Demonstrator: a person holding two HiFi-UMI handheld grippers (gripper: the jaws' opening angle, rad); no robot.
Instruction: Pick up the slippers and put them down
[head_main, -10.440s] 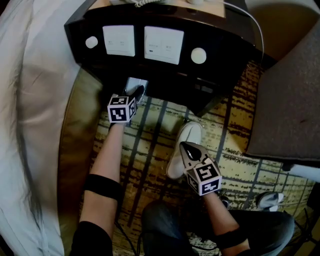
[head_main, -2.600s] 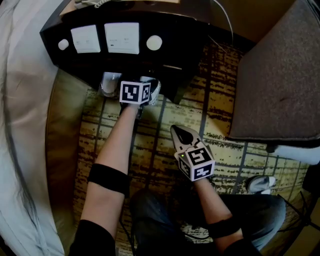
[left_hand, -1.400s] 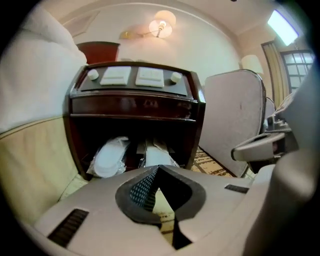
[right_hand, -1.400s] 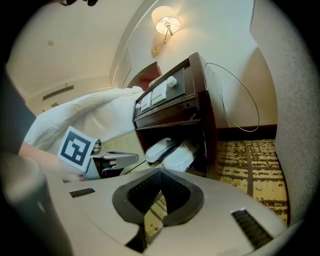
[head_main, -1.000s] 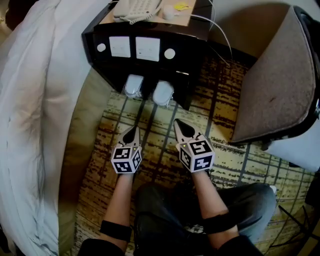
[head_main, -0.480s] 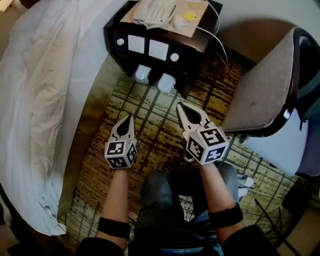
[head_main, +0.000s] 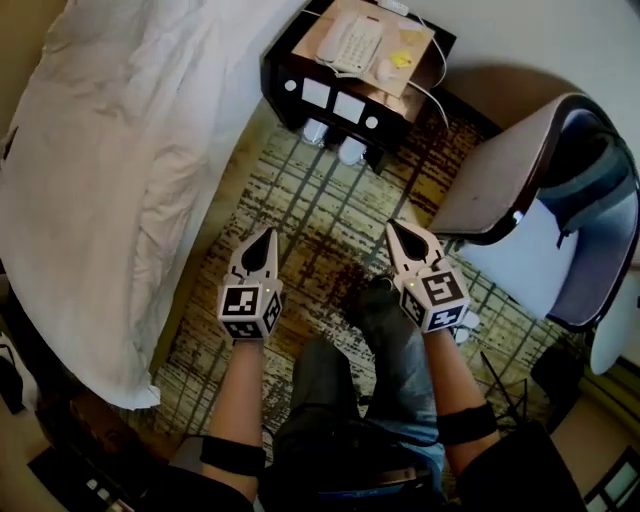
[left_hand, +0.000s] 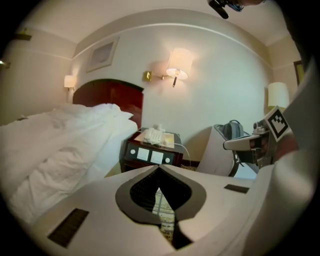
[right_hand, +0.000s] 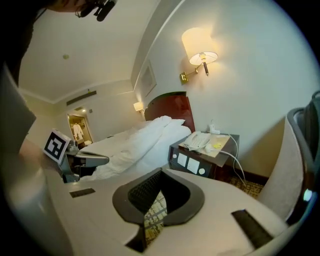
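Note:
Two white slippers (head_main: 316, 131) (head_main: 350, 150) lie side by side on the patterned carpet, toes tucked under the dark nightstand (head_main: 345, 75). My left gripper (head_main: 267, 238) hangs high over the carpet, well short of them, shut with nothing in it. My right gripper (head_main: 397, 229) is level with it to the right, also shut and empty. In the left gripper view the jaws (left_hand: 159, 168) meet at the tip, and the nightstand (left_hand: 152, 152) stands beyond. The right gripper view shows the same closed tip (right_hand: 161, 172). In both gripper views the slippers are hidden.
A bed with a white duvet (head_main: 130, 150) fills the left. A chair (head_main: 500, 180) with a backpack (head_main: 590, 170) stands at the right. A telephone (head_main: 348, 40) sits on the nightstand. The person's legs (head_main: 380, 340) are below the grippers.
Both grippers have risen far above the floor and the head view has pulled up with them. The slippers stay at the foot of the nightstand.

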